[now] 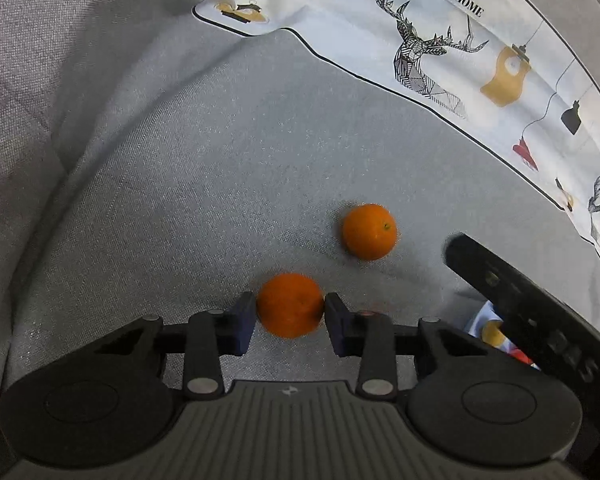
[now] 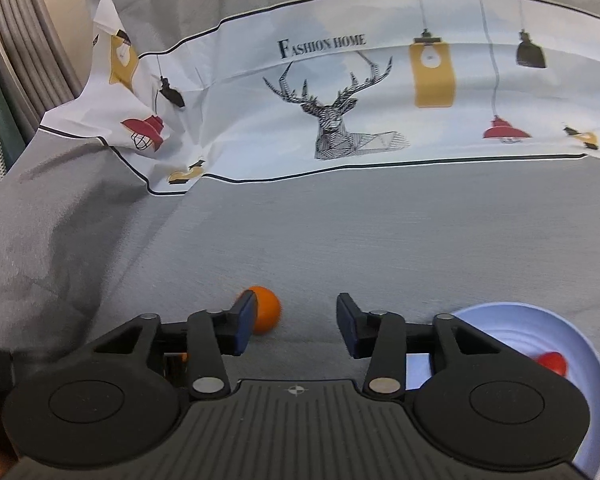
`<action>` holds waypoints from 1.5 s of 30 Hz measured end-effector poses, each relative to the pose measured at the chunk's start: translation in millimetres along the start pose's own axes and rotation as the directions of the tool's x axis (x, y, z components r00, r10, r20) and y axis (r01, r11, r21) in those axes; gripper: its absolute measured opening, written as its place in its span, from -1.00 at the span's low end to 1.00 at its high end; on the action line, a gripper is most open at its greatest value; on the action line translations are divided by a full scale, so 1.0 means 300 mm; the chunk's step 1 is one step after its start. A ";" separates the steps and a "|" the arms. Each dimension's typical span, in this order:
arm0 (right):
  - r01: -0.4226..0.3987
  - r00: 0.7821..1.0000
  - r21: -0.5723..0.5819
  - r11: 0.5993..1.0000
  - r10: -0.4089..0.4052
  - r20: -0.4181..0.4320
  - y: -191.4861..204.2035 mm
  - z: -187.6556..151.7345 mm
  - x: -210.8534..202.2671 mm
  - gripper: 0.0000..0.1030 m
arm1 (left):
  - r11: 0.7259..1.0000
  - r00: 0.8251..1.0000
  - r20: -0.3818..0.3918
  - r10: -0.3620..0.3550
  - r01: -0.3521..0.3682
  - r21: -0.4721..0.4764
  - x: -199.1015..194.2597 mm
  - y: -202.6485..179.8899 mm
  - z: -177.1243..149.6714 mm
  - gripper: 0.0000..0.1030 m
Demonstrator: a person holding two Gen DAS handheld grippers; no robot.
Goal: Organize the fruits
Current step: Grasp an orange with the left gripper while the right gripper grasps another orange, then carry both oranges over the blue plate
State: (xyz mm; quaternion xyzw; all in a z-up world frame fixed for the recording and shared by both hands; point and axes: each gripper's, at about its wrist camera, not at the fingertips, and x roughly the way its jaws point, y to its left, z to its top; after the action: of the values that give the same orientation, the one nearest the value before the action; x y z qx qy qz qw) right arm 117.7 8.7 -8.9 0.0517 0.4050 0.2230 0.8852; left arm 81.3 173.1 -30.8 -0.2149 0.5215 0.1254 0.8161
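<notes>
in the left wrist view, two oranges are lying on the grey fabric surface (image 1: 180,184). the left tool (image 1: 290,314) is pinching the near orange (image 1: 290,306), both pads touching its sides. the far orange (image 1: 369,231) is sitting apart, up and to the right. one printed cloth (image 1: 440,40) is draping along the back.

in the right wrist view, the right tool (image 2: 296,316) is standing spread with nothing between its pads. one orange (image 2: 266,310) is lying just behind its left pad. one pale blue bowl (image 2: 572,344) at lower right is holding one small red fruit (image 2: 552,362).
</notes>
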 end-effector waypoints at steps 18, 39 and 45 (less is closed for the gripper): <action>-0.023 0.991 -0.067 0.997 0.014 -0.129 0.107 0.016 0.258 0.11 | 0.997 0.997 0.022 0.075 -0.075 -0.030 -0.020 0.058 0.031 -0.20; 0.025 0.998 -0.065 0.998 -0.029 -0.047 0.061 0.025 0.165 -0.29 | 0.997 0.997 0.039 0.071 -0.072 0.011 -0.037 0.035 0.030 -0.22; 0.026 1.000 -0.065 0.998 -0.026 -0.003 0.032 0.010 0.035 -0.28 | 0.996 0.995 0.066 0.073 -0.076 0.047 -0.066 0.018 0.007 -0.22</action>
State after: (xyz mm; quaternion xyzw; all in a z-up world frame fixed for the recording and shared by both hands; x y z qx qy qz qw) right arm 122.4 22.2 -11.5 0.0171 0.3998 0.2248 0.8885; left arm 72.3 179.4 -13.4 -0.1711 0.5057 0.1498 0.8322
